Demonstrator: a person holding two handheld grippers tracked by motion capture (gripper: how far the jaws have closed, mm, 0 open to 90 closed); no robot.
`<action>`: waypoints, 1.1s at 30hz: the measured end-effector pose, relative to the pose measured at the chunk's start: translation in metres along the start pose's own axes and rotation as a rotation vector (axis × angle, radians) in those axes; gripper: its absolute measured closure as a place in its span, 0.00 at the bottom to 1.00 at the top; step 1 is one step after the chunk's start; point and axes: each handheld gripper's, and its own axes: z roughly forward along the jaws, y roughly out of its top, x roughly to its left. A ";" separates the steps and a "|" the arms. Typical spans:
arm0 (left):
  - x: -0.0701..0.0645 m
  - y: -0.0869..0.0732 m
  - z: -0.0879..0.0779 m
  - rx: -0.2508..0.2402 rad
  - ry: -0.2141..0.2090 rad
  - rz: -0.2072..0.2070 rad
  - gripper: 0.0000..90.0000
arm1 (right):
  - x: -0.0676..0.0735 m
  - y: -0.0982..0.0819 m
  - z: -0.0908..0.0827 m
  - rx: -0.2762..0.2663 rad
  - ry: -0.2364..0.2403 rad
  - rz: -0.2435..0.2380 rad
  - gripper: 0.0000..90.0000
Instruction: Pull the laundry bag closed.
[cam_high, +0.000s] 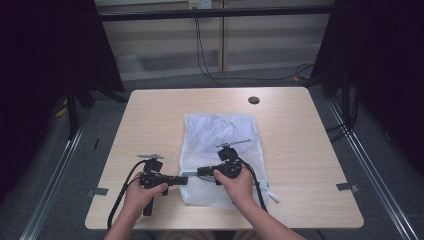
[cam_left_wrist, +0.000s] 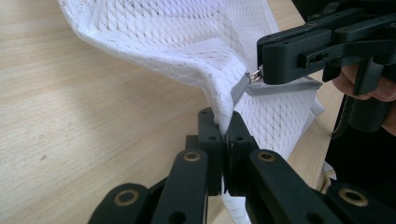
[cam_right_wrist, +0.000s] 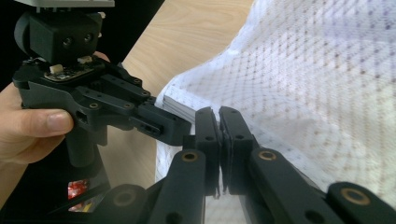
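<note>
Over on the left, the left tool (cam_high: 176, 180) sits low on the pale wooden worktop (cam_high: 150, 125), its jaws clenched on the near left edge of the white mesh laundry bag (cam_high: 220, 145). From the left gripper view you can see that edge pinched tight, the netting lifted off the wood and draped up and away from the jaws. Just beside the pinch runs the grey zipper tape (cam_left_wrist: 243, 88), with its small metal zipper pull (cam_left_wrist: 254, 75) right at the tip of the other tool.

Moving across, the bag lies flat in the middle of the worktop, something pale inside it, hard to tell what. Then the right tool (cam_high: 192, 173), resting over the bag's near end and pointing left toward its partner, jaws clamped shut on the zipper pull by the look of it; in its own view the jaws meet tight over the mesh.

My read: both grips are set, and the zipper run itself is not yet made.
</note>
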 end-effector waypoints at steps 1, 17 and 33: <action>0.000 0.000 0.000 -0.002 0.000 0.000 0.98 | -0.001 0.000 -0.001 0.000 -0.002 0.006 0.97; 0.001 0.000 -0.001 -0.007 0.008 -0.011 0.98 | -0.004 -0.001 -0.005 -0.001 -0.012 -0.002 0.97; 0.001 0.000 -0.001 0.004 0.001 -0.006 0.98 | -0.006 -0.003 -0.008 0.001 -0.008 0.002 0.97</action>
